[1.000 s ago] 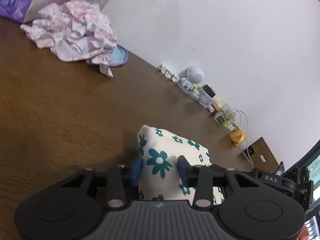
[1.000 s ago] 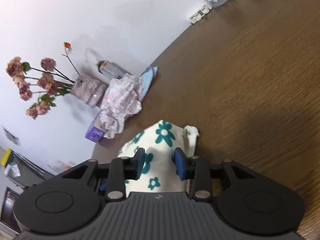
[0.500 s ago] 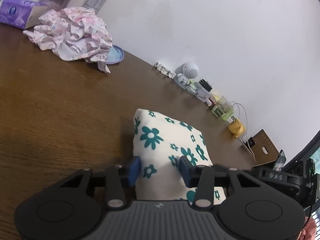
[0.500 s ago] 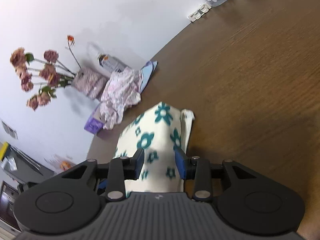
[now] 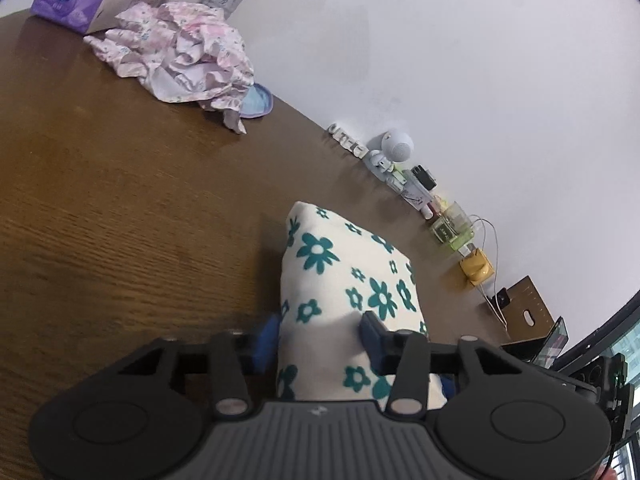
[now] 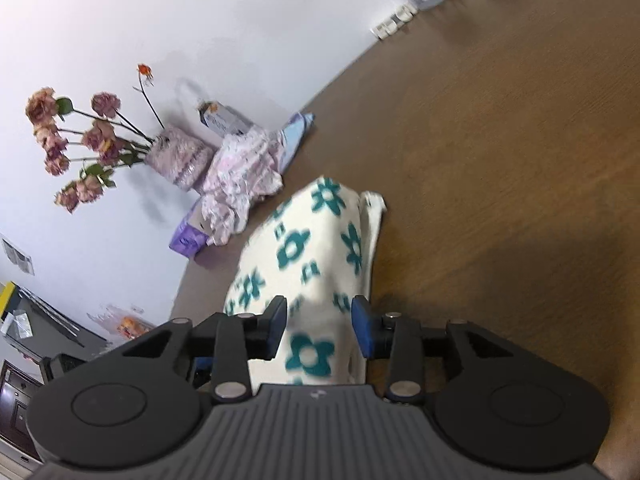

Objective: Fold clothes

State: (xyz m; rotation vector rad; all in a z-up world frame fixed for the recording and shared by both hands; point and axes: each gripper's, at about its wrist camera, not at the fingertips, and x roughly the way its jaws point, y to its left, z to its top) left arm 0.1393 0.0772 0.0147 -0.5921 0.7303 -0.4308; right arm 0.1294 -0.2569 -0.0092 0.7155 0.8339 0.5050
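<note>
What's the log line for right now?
left gripper: just closing, floral cloth between jaws | right gripper: just opening, floral cloth between jaws | pink pile: untouched

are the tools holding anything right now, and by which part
Both hold the folded floral cloth: the left tool and the right tool each pinch its near end.

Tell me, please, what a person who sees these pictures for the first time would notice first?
First comes the white cloth with teal flowers, lying on the brown table with the left gripper and the right gripper each closed on part of it. Next, the crumpled pink garment lies at the table's far edge by the wall, in front of a purple tissue box. In the right wrist view, dried flowers stand against the wall.
</note>
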